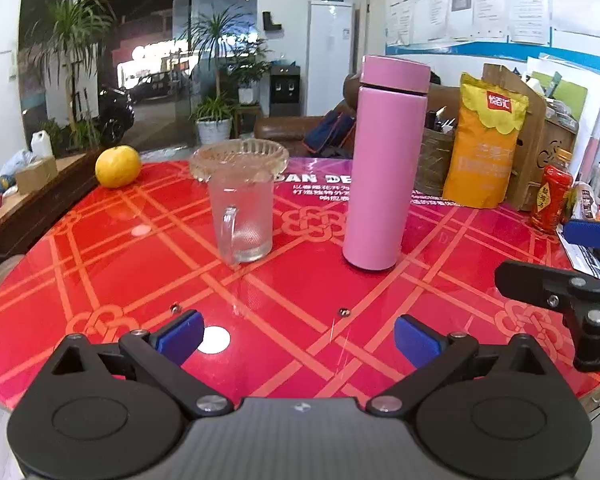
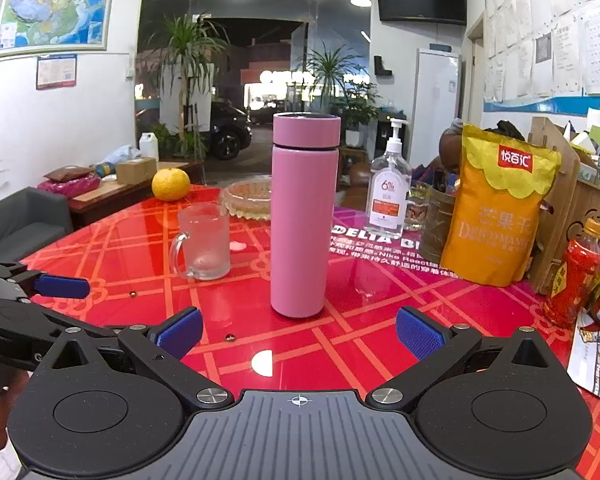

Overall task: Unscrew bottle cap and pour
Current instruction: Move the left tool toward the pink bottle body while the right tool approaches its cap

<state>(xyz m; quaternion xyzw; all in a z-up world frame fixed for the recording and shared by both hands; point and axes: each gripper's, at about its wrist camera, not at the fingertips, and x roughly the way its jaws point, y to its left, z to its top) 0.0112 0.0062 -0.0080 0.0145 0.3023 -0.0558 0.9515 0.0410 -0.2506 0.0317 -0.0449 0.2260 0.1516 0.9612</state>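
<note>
A tall pink flask with its cap on stands upright on the red table; it also shows in the right wrist view with its cap. A frosted glass mug stands left of it, also in the right wrist view. My left gripper is open and empty, short of both. My right gripper is open and empty, just in front of the flask; it shows at the right edge of the left wrist view.
A glass ashtray and an orange sit behind the mug. A yellow snack bag, a pump bottle, a red drink bottle and a wooden box crowd the right side.
</note>
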